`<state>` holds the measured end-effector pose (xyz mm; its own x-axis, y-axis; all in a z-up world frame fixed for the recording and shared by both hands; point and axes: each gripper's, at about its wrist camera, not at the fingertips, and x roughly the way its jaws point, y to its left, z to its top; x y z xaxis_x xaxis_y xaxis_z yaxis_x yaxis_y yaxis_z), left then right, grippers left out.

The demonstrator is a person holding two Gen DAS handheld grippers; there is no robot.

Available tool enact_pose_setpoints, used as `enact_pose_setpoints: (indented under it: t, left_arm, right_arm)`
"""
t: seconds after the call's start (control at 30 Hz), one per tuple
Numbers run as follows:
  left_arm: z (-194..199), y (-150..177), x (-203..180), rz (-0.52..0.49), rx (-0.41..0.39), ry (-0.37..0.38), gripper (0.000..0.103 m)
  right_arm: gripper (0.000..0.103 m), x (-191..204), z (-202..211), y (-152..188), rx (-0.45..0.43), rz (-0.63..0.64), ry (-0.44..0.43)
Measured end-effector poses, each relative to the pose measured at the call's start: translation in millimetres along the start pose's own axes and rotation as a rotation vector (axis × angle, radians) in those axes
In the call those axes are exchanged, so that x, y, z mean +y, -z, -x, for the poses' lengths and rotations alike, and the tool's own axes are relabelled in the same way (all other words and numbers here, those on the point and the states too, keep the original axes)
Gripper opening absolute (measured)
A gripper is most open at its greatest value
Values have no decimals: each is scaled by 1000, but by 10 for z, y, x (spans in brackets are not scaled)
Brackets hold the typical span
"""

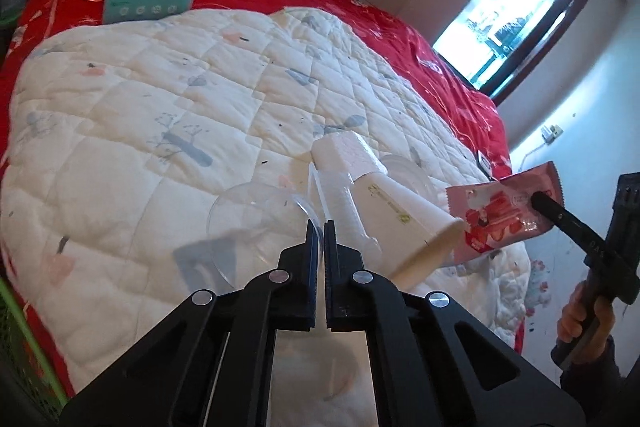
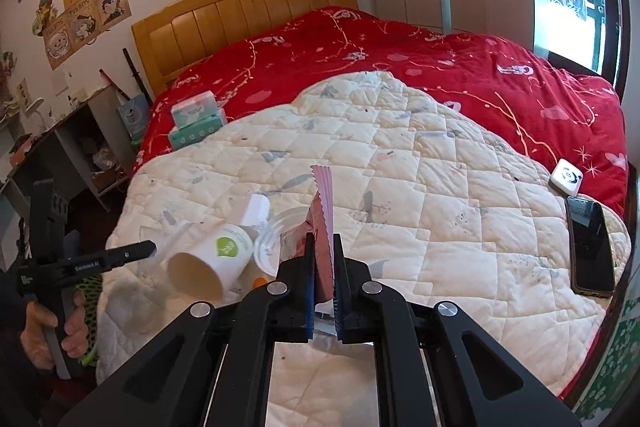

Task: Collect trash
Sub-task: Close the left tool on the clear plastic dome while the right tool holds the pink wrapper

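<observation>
Trash collecting looks barely begun. Right claw point(image 2: 322, 255) is nearly closed on a pink printed snack wrapper point(image 2: 323, 211), lifted clear of the white quilted blanket point(image 2: 420, 187) on the bed. Left claw point(image 1: 320, 239) is pinched almost fully together on the rim of a clear plastic cup point(image 1: 256, 223), I judge, though the transparent edge is hard to make out. At two o'clock from it a white paper cup point(image 1: 404, 223) lies tipped, beside a white foam block point(image 1: 346, 155) and a clear plastic lid point(image 1: 404, 171); all remain uncollected. No bin is clearly visible.
</observation>
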<state>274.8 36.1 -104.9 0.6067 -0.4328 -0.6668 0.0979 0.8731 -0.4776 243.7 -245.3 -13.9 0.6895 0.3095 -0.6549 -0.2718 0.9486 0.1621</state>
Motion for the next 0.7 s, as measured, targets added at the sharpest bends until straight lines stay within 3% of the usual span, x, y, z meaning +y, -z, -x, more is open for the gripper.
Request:
enact_pose_setpoints:
  t: [0.37,0.7]
  left_arm:
    - [846,269,206,114,-125,-5,1]
    - [1679,582,640,197,-242,-72,1]
  right_arm:
    - [7,421,460,-29,-59,40,-71]
    - [7,1109,649,-63,-84,115,-197]
